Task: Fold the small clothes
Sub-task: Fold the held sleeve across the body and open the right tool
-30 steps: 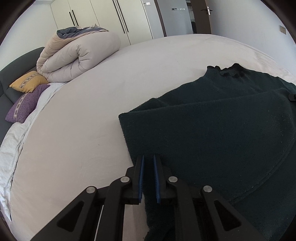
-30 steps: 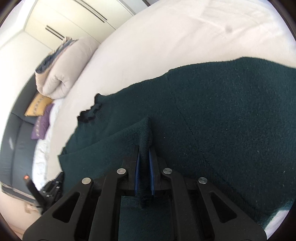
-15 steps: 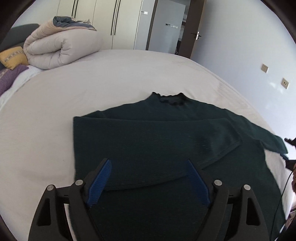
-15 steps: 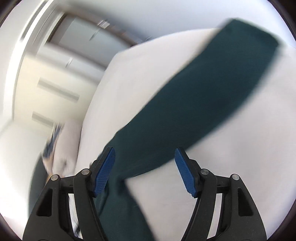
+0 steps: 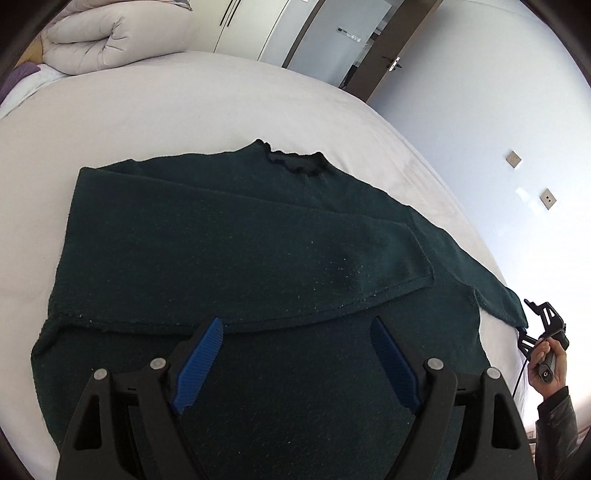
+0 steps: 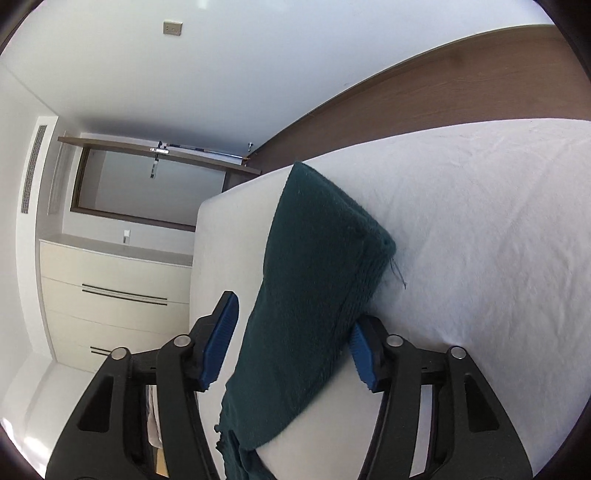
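Note:
A dark green sweater point(image 5: 240, 266) lies flat on the white bed point(image 5: 184, 99), collar away from me, with its left sleeve folded across the chest. My left gripper point(image 5: 295, 363) hangs open and empty over the lower body of the sweater. The right sleeve point(image 6: 317, 273) stretches out toward the bed's edge. My right gripper point(image 6: 291, 350) is open with its jaws on either side of that sleeve near the cuff, not closed on it. The right gripper also shows in the left wrist view point(image 5: 543, 328), held in a hand at the sleeve's end.
A rolled beige duvet point(image 5: 107, 40) and pillows sit at the far left of the bed. White wardrobes point(image 5: 251, 26) and a door stand behind. In the right wrist view a white dresser point(image 6: 110, 295) and the bed's edge point(image 6: 195, 258) are to the left.
Both grippers have let go of the folded left sleeve and opened. The left pulled back over the sweater's body. The right swung to the outstretched right sleeve and now straddles it.

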The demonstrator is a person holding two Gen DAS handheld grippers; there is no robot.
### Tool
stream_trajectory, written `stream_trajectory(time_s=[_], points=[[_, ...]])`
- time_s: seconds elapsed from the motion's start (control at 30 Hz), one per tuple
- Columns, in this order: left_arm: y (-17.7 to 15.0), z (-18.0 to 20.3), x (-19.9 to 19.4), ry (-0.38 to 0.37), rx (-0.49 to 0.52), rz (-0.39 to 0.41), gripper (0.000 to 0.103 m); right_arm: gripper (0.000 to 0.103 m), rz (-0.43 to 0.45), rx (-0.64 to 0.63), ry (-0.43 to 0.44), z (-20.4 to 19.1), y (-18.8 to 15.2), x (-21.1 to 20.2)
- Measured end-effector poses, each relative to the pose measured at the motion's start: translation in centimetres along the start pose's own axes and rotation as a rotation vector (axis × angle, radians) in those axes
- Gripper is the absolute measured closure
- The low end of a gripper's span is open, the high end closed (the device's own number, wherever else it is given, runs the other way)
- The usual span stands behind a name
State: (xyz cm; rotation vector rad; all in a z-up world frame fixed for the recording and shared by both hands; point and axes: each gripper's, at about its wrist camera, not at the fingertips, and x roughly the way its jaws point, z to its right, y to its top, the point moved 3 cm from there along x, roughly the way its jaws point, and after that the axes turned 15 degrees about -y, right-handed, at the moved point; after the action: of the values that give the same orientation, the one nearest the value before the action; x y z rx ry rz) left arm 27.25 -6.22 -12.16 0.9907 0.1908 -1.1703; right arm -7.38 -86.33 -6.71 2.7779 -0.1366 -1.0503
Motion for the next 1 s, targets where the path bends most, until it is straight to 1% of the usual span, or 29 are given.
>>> stream_trajectory(time_s=[0.07, 0.13, 0.2, 0.23, 0.27, 0.37, 0.43, 0.47, 0.53, 0.57, 0.63, 0.67, 0.7, 0.73, 0.77, 0.83, 0.87, 1.0], points=[[0.1, -0.6, -0.2, -0.021, -0.029, 0.006, 0.019, 0.071, 0.015, 0.040, 0.004, 0.2, 0.1, 0.3], [0.1, -1.2, -0.3, -0.038, -0.057, 0.009, 0.020, 0.076, 0.025, 0.044, -0.007, 0.1, 0.1, 0.6], [0.3, -1.7, -0.4, -0.048, -0.073, 0.012, 0.020, 0.082, 0.042, -0.027, -0.046, -1.4, -0.8, 0.5], [0.5, -1.8, -0.5, -0.056, -0.078, 0.014, 0.021, 0.086, 0.050, -0.074, -0.049, -2.6, -1.5, 0.3], [0.6, -1.9, -0.6, -0.063, -0.083, 0.019, 0.021, 0.087, 0.055, -0.108, -0.053, -3.5, -1.9, 0.1], [1.2, -2.4, -1.2, -0.087, -0.113, 0.043, 0.021, 0.087, 0.068, -0.299, -0.060, -9.0, -5.4, -0.6], [1.7, -2.6, -1.5, -0.108, -0.139, 0.058, 0.021, 0.087, 0.033, -0.491, -0.043, -14.2, -10.8, -0.4], [1.9, -2.7, -1.6, -0.117, -0.152, 0.066, 0.021, 0.087, 0.016, -0.569, -0.037, -16.1, -12.9, -0.5], [2.3, -2.8, -1.8, -0.147, -0.172, 0.075, 0.021, 0.087, -0.031, -0.781, 0.003, -20.7, -20.9, -0.5], [2.5, -2.8, -1.7, -0.159, -0.182, 0.076, 0.021, 0.087, -0.052, -0.846, 0.015, -21.9, -23.6, -0.6], [2.8, -2.9, -1.5, -0.193, -0.207, 0.075, 0.021, 0.087, -0.104, -1.028, 0.046, -24.2, -32.1, -0.6], [2.9, -3.0, -1.2, -0.214, -0.224, 0.072, 0.021, 0.087, -0.123, -1.115, 0.052, -24.7, -36.3, -0.4], [3.0, -3.0, -1.0, -0.236, -0.240, 0.067, 0.021, 0.087, -0.139, -1.188, 0.052, -25.0, -39.8, -0.1], [3.2, -3.0, -0.5, -0.260, -0.256, 0.059, 0.020, 0.087, -0.149, -1.229, 0.048, -24.6, -42.4, 0.0], [3.2, -2.9, 0.0, -0.285, -0.272, 0.045, 0.020, 0.087, -0.171, -1.257, 0.043, -24.5, -45.0, 1.0], [3.2, -2.8, 1.1, -0.336, -0.305, 0.018, 0.020, 0.087, -0.212, -1.266, 0.013, -23.8, -48.5, 2.9], [3.2, -2.6, 1.7, -0.360, -0.318, 0.005, 0.020, 0.087, -0.219, -1.265, 0.003, -22.7, -49.5, 2.4], [2.8, -1.8, 4.9, -0.412, -0.366, -0.079, 0.020, 0.086, -0.285, -1.249, -0.067, -20.4, -51.7, 5.6]])
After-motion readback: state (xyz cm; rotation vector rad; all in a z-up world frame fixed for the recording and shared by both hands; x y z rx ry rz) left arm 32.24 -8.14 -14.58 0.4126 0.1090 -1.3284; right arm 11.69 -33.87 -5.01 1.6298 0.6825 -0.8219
